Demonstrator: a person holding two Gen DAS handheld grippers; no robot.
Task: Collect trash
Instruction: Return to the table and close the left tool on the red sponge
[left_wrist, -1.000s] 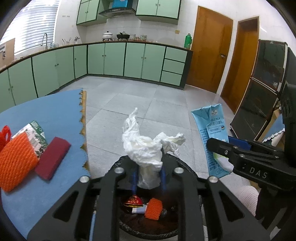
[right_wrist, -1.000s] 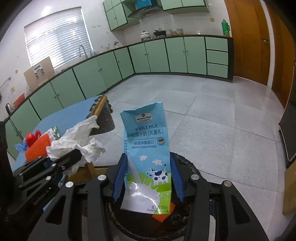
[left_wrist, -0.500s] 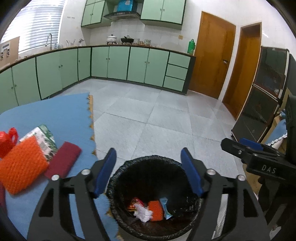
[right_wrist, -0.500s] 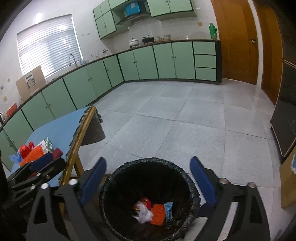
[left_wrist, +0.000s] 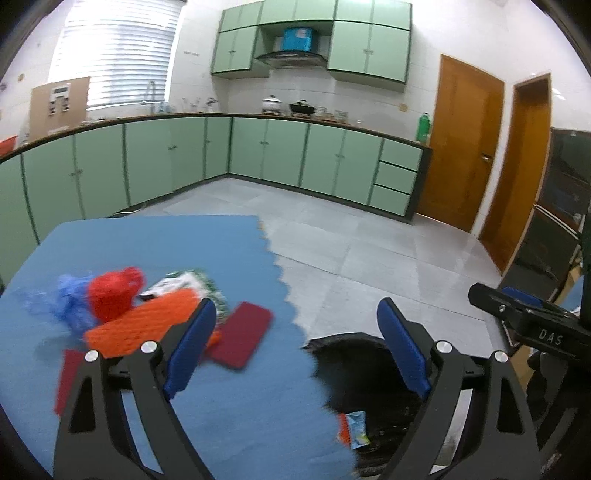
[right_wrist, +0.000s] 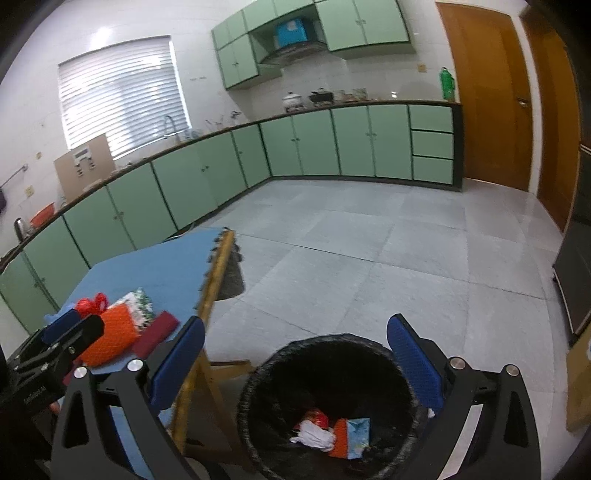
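A black-lined trash bin (right_wrist: 325, 341) stands on the floor by the table; in it lie a white tissue (right_wrist: 314, 432), a blue milk carton (right_wrist: 356, 430) and an orange net (right_wrist: 338, 445). My right gripper (right_wrist: 295, 332) hangs over the bin, jaws opening, nothing between them. My left gripper (left_wrist: 295, 321) hangs over the edge of the blue table mat (left_wrist: 147, 240), jaws opening and empty. On the mat lie an orange foam net (left_wrist: 140, 325), a red bag (left_wrist: 110, 295), a blue plastic bag (left_wrist: 70, 299), a dark red pad (left_wrist: 243, 332) and a green-white packet (left_wrist: 192, 280).
Green cabinets (left_wrist: 258, 155) line the far walls, and two wooden doors (left_wrist: 461, 140) stand to the right. A dark glass cabinet (left_wrist: 554, 221) is at the far right. Another black bag (right_wrist: 231, 273) sits under the table's far corner. Grey tiled floor (right_wrist: 369, 240) stretches beyond the bin.
Both grippers opened: the tissue and the milk carton dropped into the bin. My left gripper then swung left and up over the table, and the right gripper rose a little.
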